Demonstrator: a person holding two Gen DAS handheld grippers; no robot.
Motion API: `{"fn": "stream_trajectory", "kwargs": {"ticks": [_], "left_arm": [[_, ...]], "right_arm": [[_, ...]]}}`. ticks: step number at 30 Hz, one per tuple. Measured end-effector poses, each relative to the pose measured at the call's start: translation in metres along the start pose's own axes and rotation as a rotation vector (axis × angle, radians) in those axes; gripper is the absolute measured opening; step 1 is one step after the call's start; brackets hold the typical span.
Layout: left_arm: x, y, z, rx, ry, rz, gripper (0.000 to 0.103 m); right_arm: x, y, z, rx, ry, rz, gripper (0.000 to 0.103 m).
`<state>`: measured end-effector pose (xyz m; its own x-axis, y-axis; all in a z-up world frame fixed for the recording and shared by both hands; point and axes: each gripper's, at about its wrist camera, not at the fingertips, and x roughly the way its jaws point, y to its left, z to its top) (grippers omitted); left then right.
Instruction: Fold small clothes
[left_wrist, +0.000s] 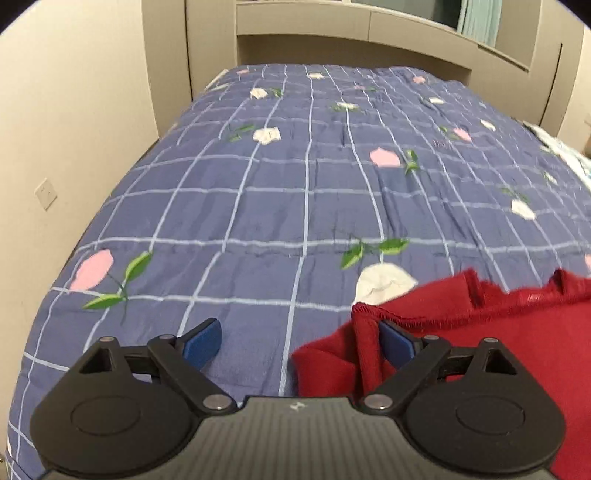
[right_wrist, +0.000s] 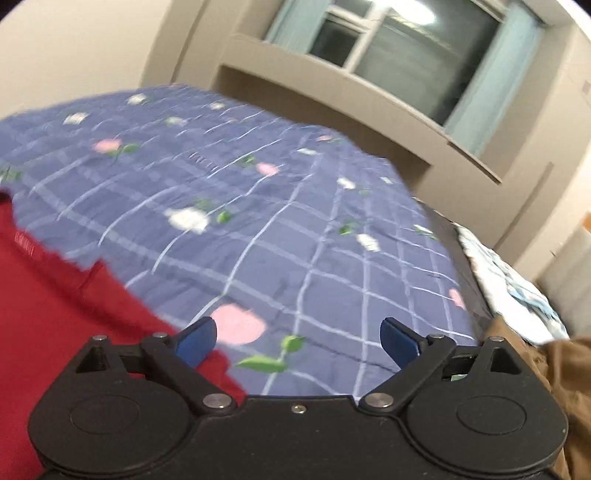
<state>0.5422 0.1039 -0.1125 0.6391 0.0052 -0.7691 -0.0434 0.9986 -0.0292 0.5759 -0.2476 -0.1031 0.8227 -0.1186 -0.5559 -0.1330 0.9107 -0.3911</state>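
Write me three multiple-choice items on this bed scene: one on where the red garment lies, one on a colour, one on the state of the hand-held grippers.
1. In the left wrist view, where does the red garment lie?
A. lower right, on the bedspread
B. top left, against the wall
C. hanging at the window

2. What colour is the bedspread?
A. plain green
B. blue with a pale grid and flowers
C. yellow with stripes

3. How do the left hand-held gripper and right hand-held gripper stand?
A. both shut on the garment
B. one shut, one open
C. both open, pinching nothing

Answers:
1 A: the red cloth fills the lower right corner, resting on the bedspread.
2 B: blue fabric shows light grid lines with pink and white flowers.
3 C: in each view the blue pads stand wide apart with nothing pressed between them.
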Motion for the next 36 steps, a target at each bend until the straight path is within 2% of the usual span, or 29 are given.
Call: {"fn": "stream_trajectory", "kwargs": {"ticks": [2,5,9,13,16,19,21,23,26,30,32,34,36], "left_arm": [[-0.011,0.001,0.0,-0.006,-0.037,-0.006,0.095],[-0.039,-0.007,-0.003,-0.002,-0.096,-0.009,0.099],[-0.082,-0.021,-0.02,0.003,-0.138,-0.06,0.102],[-0.108,-0.034,-0.052,0.006,-0.136,-0.086,0.102],[-0.109,-0.041,-0.079,0.011,-0.076,-0.046,0.102],[-0.095,-0.041,-0.094,0.013,-0.019,0.011,0.102],[-0.083,-0.034,-0.101,-0.008,0.02,0.039,0.102],[-0.078,-0.025,-0.101,-0.076,0.049,0.016,0.103],[-0.086,-0.014,-0.099,-0.153,0.064,0.014,0.102],[-0.107,-0.008,-0.102,-0.172,0.038,0.025,0.102],[-0.11,-0.004,-0.107,-0.194,0.048,0.023,0.102],[-0.103,-0.001,-0.114,-0.205,0.079,0.041,0.102],[-0.097,0.003,-0.12,-0.219,0.102,0.042,0.103]], "right_arm": [[-0.013,-0.003,0.002,0.027,-0.026,0.007,0.096],[-0.044,0.007,-0.002,-0.019,-0.083,0.038,0.098],[-0.099,0.029,-0.021,-0.016,-0.141,0.092,0.102],[-0.147,0.061,-0.046,-0.108,-0.192,0.03,0.102],[-0.159,0.077,-0.063,-0.202,-0.14,0.027,0.102],[-0.152,0.081,-0.078,-0.267,-0.068,-0.025,0.102],[-0.143,0.075,-0.087,-0.232,-0.023,-0.032,0.102],[-0.137,0.062,-0.091,-0.141,0.01,-0.019,0.102],[-0.151,0.053,-0.088,-0.058,-0.004,-0.061,0.102],[-0.18,0.059,-0.089,-0.037,-0.053,-0.039,0.102],[-0.183,0.067,-0.094,-0.057,-0.031,-0.041,0.102],[-0.174,0.073,-0.105,-0.082,0.03,-0.053,0.102],[-0.166,0.073,-0.114,-0.063,0.065,-0.056,0.102]]}}
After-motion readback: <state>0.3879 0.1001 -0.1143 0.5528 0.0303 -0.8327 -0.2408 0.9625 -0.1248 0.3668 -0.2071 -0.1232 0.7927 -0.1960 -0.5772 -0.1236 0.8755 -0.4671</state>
